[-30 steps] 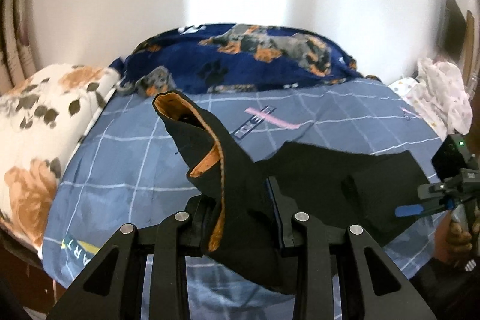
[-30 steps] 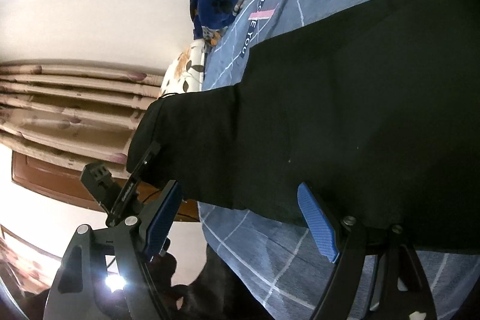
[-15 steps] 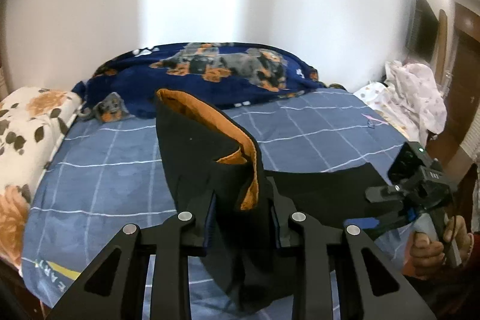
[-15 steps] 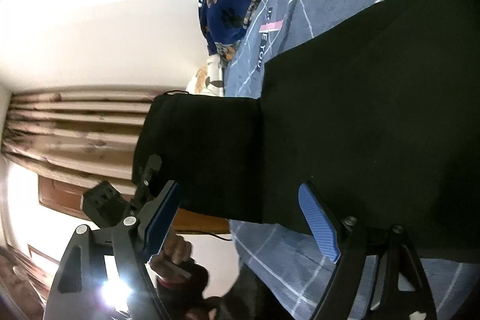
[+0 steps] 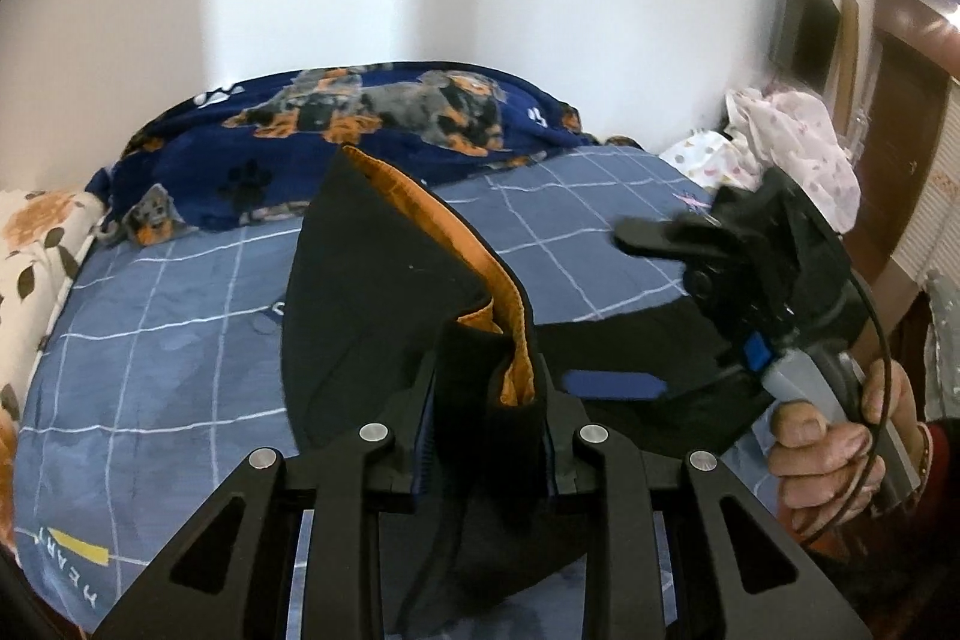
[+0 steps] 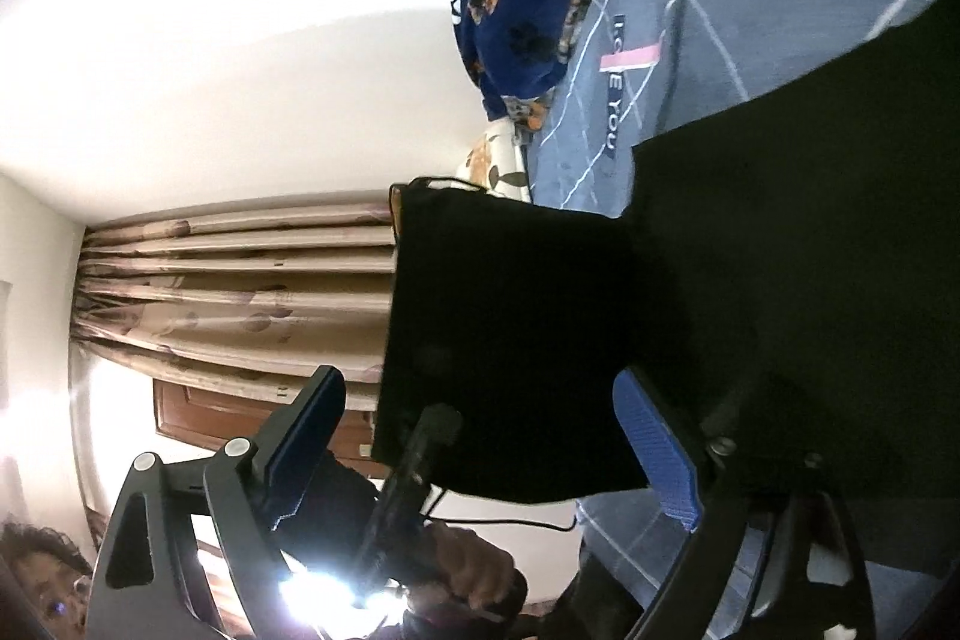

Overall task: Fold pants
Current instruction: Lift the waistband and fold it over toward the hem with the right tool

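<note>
The left claw is clenching a bunched edge of the black fabric pants with orange lining, lifting that part above the blue grid-patterned bed sheet. The right claw is hanging released, its blue-padded fingers spread wide near the pants, whose remainder is lying on the bed.

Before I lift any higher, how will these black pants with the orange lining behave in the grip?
Probably floppy: the black pants with orange lining drape from the left hand-held gripper, while the rest sags onto the blue grid-pattern bedsheet. Likely thick and grippy, since the lined fabric bunches fat between the fingers. The right hand-held gripper is open, so nothing supports the far side.
</note>
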